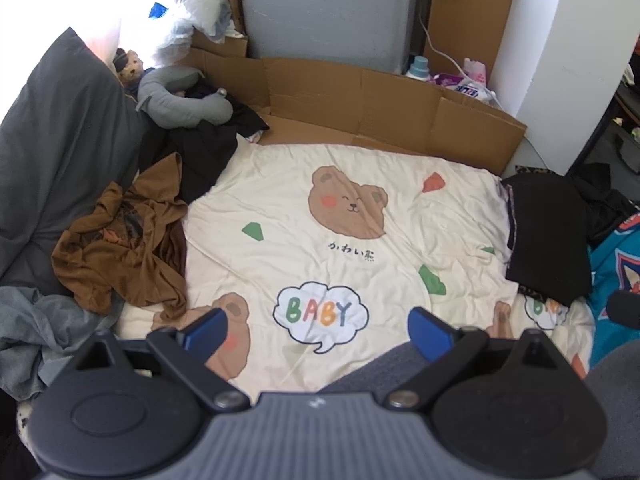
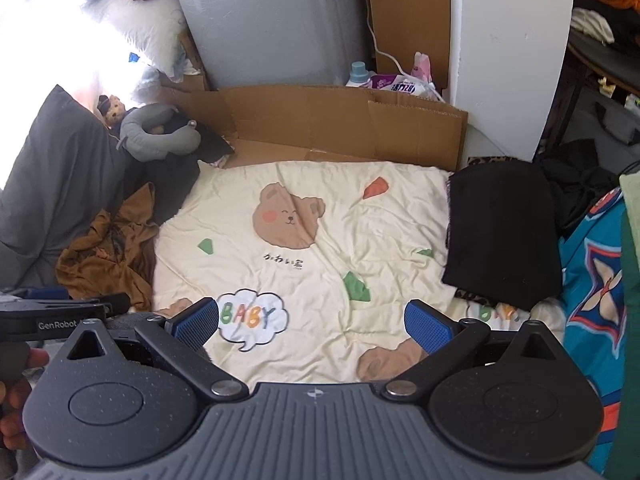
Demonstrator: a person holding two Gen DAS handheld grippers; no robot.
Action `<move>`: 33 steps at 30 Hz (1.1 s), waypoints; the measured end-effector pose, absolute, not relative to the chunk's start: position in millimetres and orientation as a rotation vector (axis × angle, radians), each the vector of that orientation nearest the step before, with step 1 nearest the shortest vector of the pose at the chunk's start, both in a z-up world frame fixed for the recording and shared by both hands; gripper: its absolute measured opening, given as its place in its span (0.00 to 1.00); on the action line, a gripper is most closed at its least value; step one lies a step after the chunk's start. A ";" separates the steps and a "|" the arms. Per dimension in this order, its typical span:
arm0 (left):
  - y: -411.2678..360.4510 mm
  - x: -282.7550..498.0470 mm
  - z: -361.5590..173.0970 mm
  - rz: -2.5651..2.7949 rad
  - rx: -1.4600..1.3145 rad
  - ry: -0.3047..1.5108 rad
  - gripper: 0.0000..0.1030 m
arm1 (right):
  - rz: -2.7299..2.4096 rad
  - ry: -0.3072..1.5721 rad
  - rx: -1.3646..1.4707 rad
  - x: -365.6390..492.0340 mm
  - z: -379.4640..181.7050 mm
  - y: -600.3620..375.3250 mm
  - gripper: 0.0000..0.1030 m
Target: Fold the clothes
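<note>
A crumpled brown garment (image 1: 124,248) (image 2: 108,256) lies in a heap at the left edge of the cream bear-print blanket (image 1: 320,216) (image 2: 312,224). Behind it sits a dark crumpled garment (image 1: 204,152). On the blanket's right edge rests a folded black garment (image 1: 548,236) (image 2: 504,232). My left gripper (image 1: 318,334) hovers open over the blanket's near part, with nothing between its blue pads. Just as wide open and empty, my right gripper (image 2: 312,324) hangs above the "BABY" print. The left gripper's body (image 2: 52,320) shows at the left of the right wrist view, held by a hand.
A grey pillow (image 1: 60,152) and a grey neck pillow (image 1: 180,96) lie at the left. A grey-blue cloth (image 1: 36,332) is bunched at the near left. Flattened cardboard (image 1: 380,104) stands behind the blanket. A teal patterned fabric (image 2: 596,280) lies at the right.
</note>
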State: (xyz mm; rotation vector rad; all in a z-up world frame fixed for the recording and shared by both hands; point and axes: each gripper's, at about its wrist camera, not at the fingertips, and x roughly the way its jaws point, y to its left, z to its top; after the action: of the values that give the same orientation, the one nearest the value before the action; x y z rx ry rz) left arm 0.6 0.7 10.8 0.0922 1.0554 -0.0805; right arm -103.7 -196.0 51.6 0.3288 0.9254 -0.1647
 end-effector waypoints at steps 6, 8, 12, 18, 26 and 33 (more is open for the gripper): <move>10.8 4.5 23.4 -0.081 0.112 1.026 0.95 | -0.178 0.893 0.314 -100.4 67.4 -197.5 0.99; 18.1 7.0 27.4 -0.072 0.102 1.018 0.96 | -0.179 0.886 0.317 -99.0 69.6 -198.0 0.99; 32.6 12.1 35.4 -0.054 0.082 1.002 0.99 | -0.181 0.851 0.341 -98.5 71.1 -199.9 0.99; 61.9 28.8 36.1 -0.013 0.053 1.000 0.99 | -0.157 0.827 0.358 -93.4 69.4 -202.3 0.99; 108.0 48.1 36.3 0.057 0.020 0.990 0.99 | -0.129 0.820 0.363 -75.0 63.4 -196.5 0.99; 141.0 67.3 33.1 0.079 -0.014 0.988 0.99 | -0.113 0.822 0.349 -53.4 57.5 -187.2 0.99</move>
State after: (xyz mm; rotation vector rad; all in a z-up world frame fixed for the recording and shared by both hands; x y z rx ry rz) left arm 67.3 141.0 33.1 -0.0144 0.9879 0.0792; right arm -53.4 -187.2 57.5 0.3492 0.8223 -0.1128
